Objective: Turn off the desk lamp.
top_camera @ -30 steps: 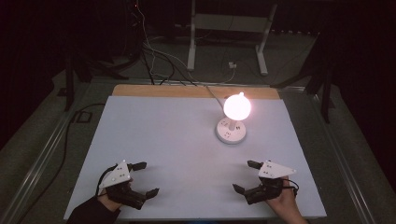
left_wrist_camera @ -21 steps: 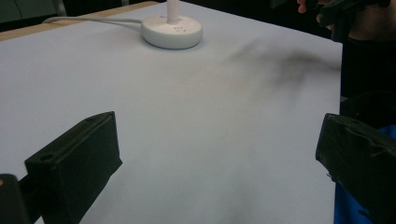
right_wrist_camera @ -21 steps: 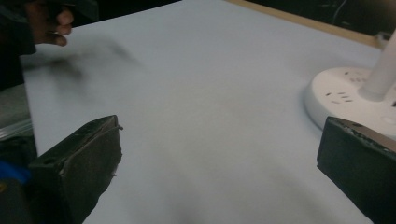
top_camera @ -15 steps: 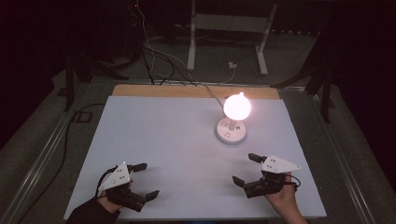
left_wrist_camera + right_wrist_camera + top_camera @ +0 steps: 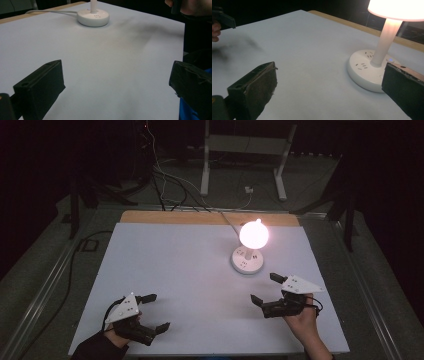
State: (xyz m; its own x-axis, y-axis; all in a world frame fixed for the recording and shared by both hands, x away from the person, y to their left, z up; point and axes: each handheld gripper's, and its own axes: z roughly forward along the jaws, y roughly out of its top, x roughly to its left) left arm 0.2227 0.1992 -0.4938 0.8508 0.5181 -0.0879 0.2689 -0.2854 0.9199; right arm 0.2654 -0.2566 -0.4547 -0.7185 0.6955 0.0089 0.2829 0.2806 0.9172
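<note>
A small white table lamp is lit, with a glowing shade (image 5: pixel 254 234) and a round base (image 5: pixel 247 260) at the back right of the white tabletop (image 5: pixel 200 265). My right gripper (image 5: pixel 263 288) hovers open just in front of the base, nothing between its jaws. In the right gripper view the lamp base (image 5: pixel 369 70) sits close ahead, right of the open gripper (image 5: pixel 329 85). My left gripper (image 5: pixel 159 311) is open and empty near the front left edge. In the left gripper view the gripper (image 5: pixel 116 80) faces the far-off lamp base (image 5: pixel 93 17).
The lamp's white cord (image 5: pixel 225 217) runs off the far edge over a wooden strip (image 5: pixel 200 217). Cables and a metal stand (image 5: pixel 245 150) lie on the dark floor behind. The other hand (image 5: pixel 190 7) shows at the top right of the left gripper view.
My right gripper has moved away from the front edge, closer to the lamp base, still open. The left gripper has barely shifted.
</note>
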